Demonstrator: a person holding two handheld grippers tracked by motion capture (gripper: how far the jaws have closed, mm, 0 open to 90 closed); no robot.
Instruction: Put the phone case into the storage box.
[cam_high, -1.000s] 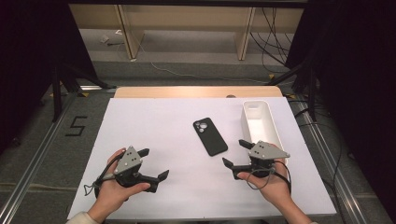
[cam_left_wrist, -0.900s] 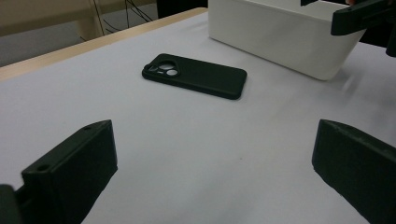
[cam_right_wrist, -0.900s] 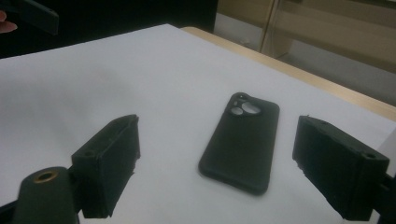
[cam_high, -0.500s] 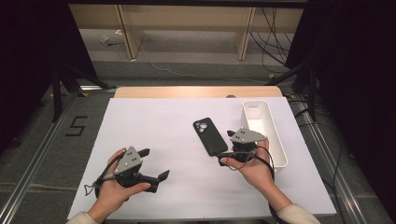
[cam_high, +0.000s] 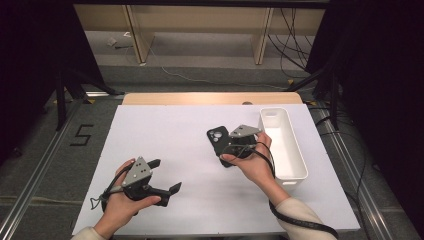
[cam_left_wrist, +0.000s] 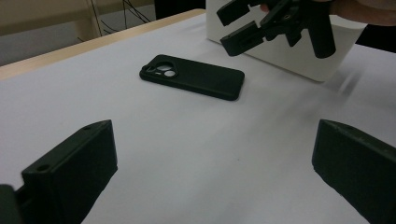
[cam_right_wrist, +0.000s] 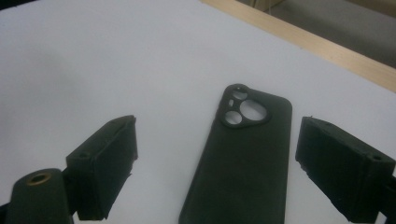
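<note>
A black phone case (cam_high: 220, 145) lies camera-cutout up on the white tabletop (cam_high: 175, 135), just left of a white bin (cam_high: 285, 145). The right gripper (cam_right_wrist: 217, 163) sits over its near end, jaws apart either side and just opening wider, pads not touching it. The left gripper (cam_high: 162, 175) rests well apart on the tabletop, jaws wide, holding nothing.
</note>
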